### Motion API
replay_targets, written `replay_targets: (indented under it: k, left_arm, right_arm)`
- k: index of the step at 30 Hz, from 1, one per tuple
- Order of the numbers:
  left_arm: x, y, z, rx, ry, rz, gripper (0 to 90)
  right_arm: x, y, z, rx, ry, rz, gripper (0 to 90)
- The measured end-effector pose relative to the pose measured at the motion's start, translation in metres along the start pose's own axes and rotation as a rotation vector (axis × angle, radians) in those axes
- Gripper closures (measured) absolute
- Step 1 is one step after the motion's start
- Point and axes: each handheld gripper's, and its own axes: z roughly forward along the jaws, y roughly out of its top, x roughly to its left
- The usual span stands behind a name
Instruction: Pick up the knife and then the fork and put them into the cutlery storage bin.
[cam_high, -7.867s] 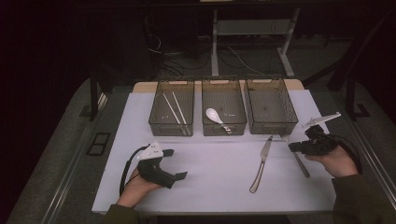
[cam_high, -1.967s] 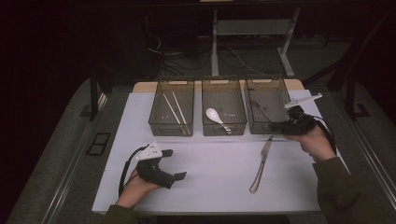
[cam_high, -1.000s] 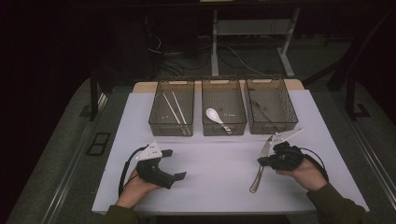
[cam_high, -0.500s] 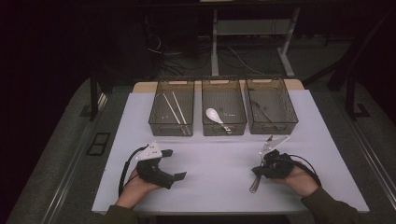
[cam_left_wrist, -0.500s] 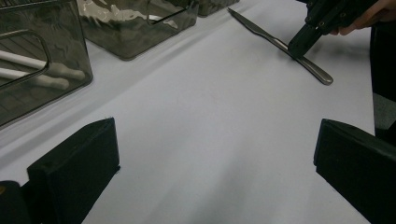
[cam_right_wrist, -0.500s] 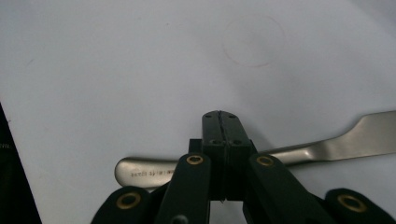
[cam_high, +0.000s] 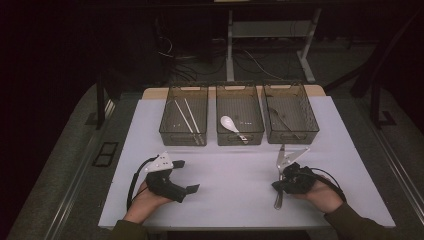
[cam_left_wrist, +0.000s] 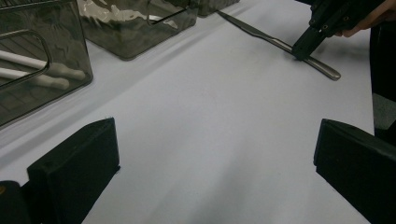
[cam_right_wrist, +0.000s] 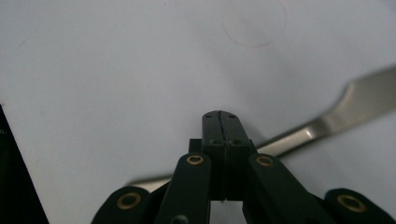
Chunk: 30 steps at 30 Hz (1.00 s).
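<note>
Careful: from the high view, your right hand-held gripper (cam_high: 281, 184) sits on the butter knife (cam_high: 279, 176) lying flat on the counter (cam_high: 235, 175), below the right bin (cam_high: 290, 114). From the left gripper view, your left hand-held gripper (cam_left_wrist: 217, 168) gapes wide, idle. From the right gripper view, the jaws meet tight over the handle (cam_right_wrist: 299, 135); so thin a pinch could let it twist or slip when lifted.
</note>
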Motion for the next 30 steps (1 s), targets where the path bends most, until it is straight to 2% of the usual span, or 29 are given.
replay_targets:
  k: [4, 13, 18, 23, 30]
  left_arm:
    - [0.000, 0.000, 0.000, 0.000, 0.000, 0.000, 0.0]
    - [-0.001, 0.000, 0.000, 0.000, -0.001, -0.001, 0.0]
    - [0.000, 0.000, 0.001, 0.003, -0.001, 0.001, 0.0]
    - [0.000, 0.000, 0.000, -0.002, -0.001, 0.000, 0.0]
    - [0.000, 0.000, 0.000, 0.004, -0.002, 0.006, 0.0]
  right_arm:
    - [-0.002, -0.006, -0.004, 0.012, -0.016, 0.006, 89.6]
    - [-0.006, -0.014, -0.012, 0.023, -0.017, 0.042, 89.6]
    - [-0.001, -0.012, -0.007, 0.051, -0.027, 0.031, 89.7]
    - [-0.002, -0.013, -0.010, 0.067, -0.042, 0.027, 89.7]
    - [-0.010, -0.021, -0.017, 0.080, -0.068, 0.070, 89.7]
